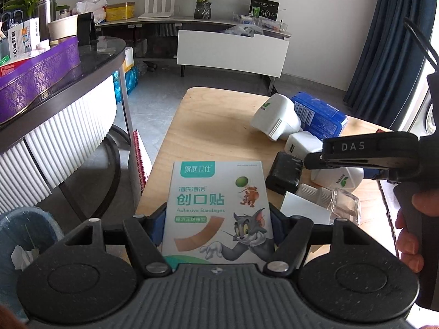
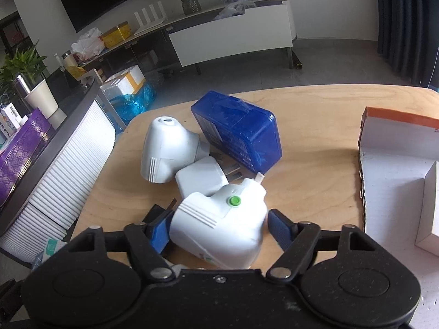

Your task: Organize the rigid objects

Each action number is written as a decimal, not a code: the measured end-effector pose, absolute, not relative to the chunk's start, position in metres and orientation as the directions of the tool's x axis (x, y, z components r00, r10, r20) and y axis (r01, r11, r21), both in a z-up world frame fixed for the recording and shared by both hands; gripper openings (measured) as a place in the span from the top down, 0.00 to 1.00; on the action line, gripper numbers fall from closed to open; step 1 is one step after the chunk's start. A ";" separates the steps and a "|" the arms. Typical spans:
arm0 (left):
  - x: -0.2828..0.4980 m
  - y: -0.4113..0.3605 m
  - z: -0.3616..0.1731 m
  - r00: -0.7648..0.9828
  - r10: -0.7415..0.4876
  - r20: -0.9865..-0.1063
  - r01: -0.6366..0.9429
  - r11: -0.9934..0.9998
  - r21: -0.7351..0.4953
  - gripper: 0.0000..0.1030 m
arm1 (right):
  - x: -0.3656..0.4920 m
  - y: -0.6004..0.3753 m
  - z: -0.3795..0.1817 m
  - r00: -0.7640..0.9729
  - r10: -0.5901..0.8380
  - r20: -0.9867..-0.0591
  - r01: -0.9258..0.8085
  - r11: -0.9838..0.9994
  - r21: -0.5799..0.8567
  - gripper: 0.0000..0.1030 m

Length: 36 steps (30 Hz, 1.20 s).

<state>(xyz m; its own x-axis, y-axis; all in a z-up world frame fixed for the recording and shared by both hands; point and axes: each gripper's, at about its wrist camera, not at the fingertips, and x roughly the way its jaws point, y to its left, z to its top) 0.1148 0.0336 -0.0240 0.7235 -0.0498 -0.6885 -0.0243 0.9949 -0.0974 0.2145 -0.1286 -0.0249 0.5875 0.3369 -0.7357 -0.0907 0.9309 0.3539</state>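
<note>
The wooden table is seen ahead of and below both grippers, and an opened cardboard box with a white inside lies to the right of the right gripper. Just beyond that gripper a blue plastic case and two white plug adapters are clustered. Between its fingers a white adapter with a green button is straddled; the left pad appears to touch it, while a gap is seen at the right pad, so it is judged not yet gripped. A box of adhesive bandages is clamped flat between the pads of the left gripper, above the table's near end.

The pick-up step is judged to be in hand. Next, the right jaws would need closing squarely on the adapter's sides before it is lifted towards the cardboard box.
</note>
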 end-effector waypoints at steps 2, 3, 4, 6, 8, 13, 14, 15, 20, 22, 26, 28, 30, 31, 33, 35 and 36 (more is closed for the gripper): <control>0.115 0.034 -0.024 0.724 -0.053 -0.688 -0.025 0.994 -0.103 0.31 | 0.213 -0.129 -0.023 0.597 0.311 -0.740 -0.095 0.943 0.319 0.19; 0.114 0.035 -0.023 0.726 -0.054 -0.686 -0.026 0.994 -0.106 0.31 | 0.212 -0.131 -0.023 0.599 0.311 -0.738 -0.093 0.942 0.322 0.19; 0.114 0.035 -0.022 0.728 -0.055 -0.684 -0.025 0.994 -0.106 0.31 | 0.210 -0.134 -0.023 0.601 0.312 -0.736 -0.088 0.941 0.327 0.19; 0.113 0.035 -0.020 0.731 -0.059 -0.680 -0.023 0.994 -0.110 0.31 | 0.204 -0.138 -0.021 0.613 0.312 -0.726 -0.089 0.940 0.329 0.19; 0.112 0.033 -0.018 0.733 -0.060 -0.678 -0.018 0.994 -0.108 0.31 | 0.198 -0.142 -0.015 0.624 0.313 -0.716 -0.103 0.941 0.322 0.19; 0.108 0.025 -0.008 0.744 -0.061 -0.666 -0.009 0.995 -0.101 0.31 | 0.176 -0.154 0.011 0.666 0.313 -0.678 -0.142 0.944 0.296 0.19; 0.106 0.024 -0.006 0.746 -0.062 -0.663 -0.007 0.995 -0.101 0.31 | 0.171 -0.157 0.015 0.670 0.317 -0.671 -0.146 0.943 0.299 0.19; 0.106 0.022 -0.003 0.749 -0.064 -0.660 -0.005 0.995 -0.103 0.31 | 0.167 -0.157 0.020 0.675 0.312 -0.669 -0.151 0.945 0.289 0.19; 0.101 0.010 0.010 0.756 -0.076 -0.650 0.010 0.994 -0.105 0.31 | 0.142 -0.163 0.038 0.697 0.300 -0.651 -0.171 0.952 0.255 0.19; 0.099 0.004 0.014 0.759 -0.085 -0.645 0.021 0.994 -0.106 0.31 | 0.133 -0.165 0.042 0.702 0.301 -0.645 -0.179 0.952 0.249 0.19; 0.095 -0.005 0.021 0.759 -0.090 -0.645 0.033 0.994 -0.101 0.31 | 0.115 -0.172 0.050 0.713 0.295 -0.636 -0.175 0.953 0.246 0.19; 0.092 -0.008 0.024 0.761 -0.092 -0.643 0.038 0.994 -0.098 0.31 | 0.108 -0.176 0.053 0.714 0.296 -0.635 -0.172 0.953 0.251 0.19; 0.089 -0.011 0.026 0.763 -0.093 -0.640 0.041 0.995 -0.095 0.31 | 0.102 -0.180 0.056 0.722 0.288 -0.629 -0.168 0.955 0.246 0.19; 0.088 -0.013 0.027 0.763 -0.095 -0.639 0.045 0.995 -0.094 0.31 | 0.099 -0.182 0.057 0.724 0.287 -0.627 -0.165 0.955 0.247 0.19; 0.085 -0.017 0.029 0.764 -0.097 -0.637 0.053 0.995 -0.089 0.31 | 0.091 -0.187 0.059 0.726 0.287 -0.625 -0.160 0.954 0.253 0.19; 0.083 -0.020 0.031 0.766 -0.100 -0.635 0.058 0.994 -0.087 0.31 | 0.085 -0.191 0.061 0.727 0.289 -0.623 -0.161 0.954 0.254 0.19; 0.082 -0.022 0.032 0.766 -0.104 -0.634 0.062 0.994 -0.088 0.31 | 0.082 -0.193 0.062 0.729 0.287 -0.622 -0.160 0.954 0.253 0.19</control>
<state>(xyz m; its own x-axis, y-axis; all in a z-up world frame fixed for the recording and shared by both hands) 0.0820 -0.0222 0.0322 0.7664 -0.1037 -0.6339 0.0619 0.9942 -0.0877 0.0825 -0.1927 0.0617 0.7286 0.2871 -0.6219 -0.1604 0.9542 0.2526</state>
